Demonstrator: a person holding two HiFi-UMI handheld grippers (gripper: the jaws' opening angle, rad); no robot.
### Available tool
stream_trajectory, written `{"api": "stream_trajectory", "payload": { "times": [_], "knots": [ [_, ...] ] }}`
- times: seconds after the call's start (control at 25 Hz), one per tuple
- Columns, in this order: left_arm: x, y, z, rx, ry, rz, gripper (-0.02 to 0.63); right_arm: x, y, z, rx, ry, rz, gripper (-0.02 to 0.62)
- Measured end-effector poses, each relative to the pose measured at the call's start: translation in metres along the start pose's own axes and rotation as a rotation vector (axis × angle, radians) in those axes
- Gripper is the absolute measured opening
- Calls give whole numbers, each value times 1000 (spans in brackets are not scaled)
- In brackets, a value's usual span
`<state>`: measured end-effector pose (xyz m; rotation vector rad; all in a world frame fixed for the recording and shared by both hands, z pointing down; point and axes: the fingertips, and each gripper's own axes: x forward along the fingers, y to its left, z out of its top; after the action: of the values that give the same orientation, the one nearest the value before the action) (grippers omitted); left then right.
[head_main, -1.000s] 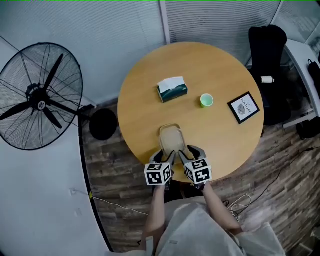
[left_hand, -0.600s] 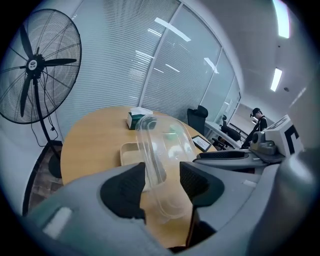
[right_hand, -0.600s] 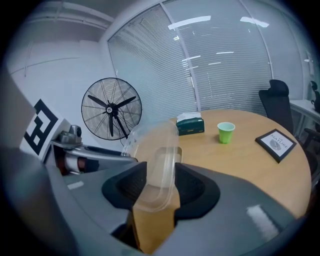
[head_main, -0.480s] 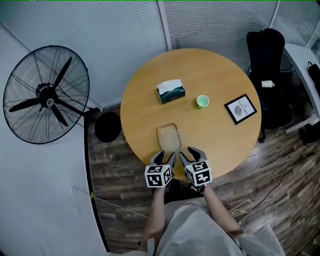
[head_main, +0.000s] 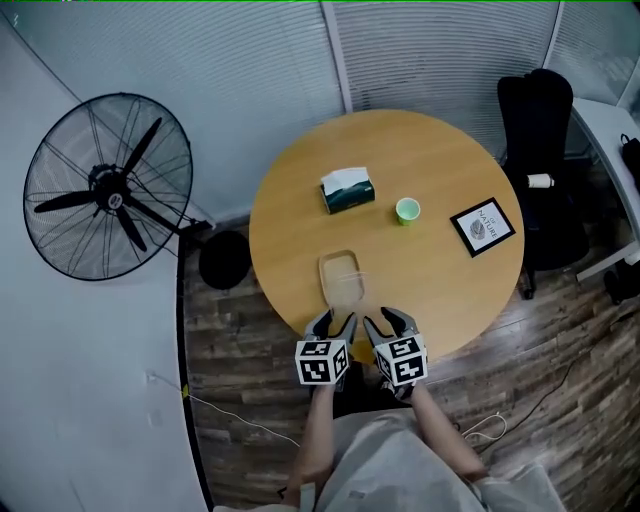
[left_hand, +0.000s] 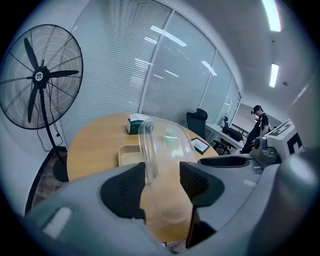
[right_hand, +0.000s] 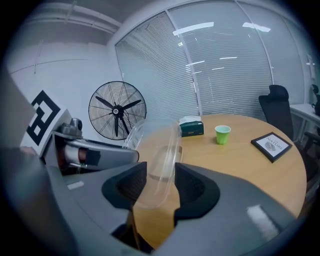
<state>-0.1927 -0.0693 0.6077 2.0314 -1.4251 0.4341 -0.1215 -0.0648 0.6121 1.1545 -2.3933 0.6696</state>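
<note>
With the left tool and the right tool, pinching a clear lid from opposite sides, the jaws of each narrowed down onto thin plastic. Holding it tilted up over the tray near the front edge of the bench, well apart from the cup and tissue box; not telling whether touching the tray. Judging it light, thin, springy and slick: probably buckling or squirting out under a hard squeeze. Taking hold best at the stiffer rim, one side per tool, squeezing gently and evenly, rather than on the domed wall.
</note>
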Motion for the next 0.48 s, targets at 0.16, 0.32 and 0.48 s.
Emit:
{"api": "stream_trajectory", "payload": {
  "times": [0.16,0.32,0.48],
  "knots": [
    [-5,-1,1,6,-20,14,224,-3,5,-1,-18,-8,20,175],
    [-14,1,-1,-1,-30,26,225,-7,14,0,-42,-9,38,175],
    [-21,2,-2,-3,-43,34,225,-10,20,2,-52,-14,47,173]
  ]
}}
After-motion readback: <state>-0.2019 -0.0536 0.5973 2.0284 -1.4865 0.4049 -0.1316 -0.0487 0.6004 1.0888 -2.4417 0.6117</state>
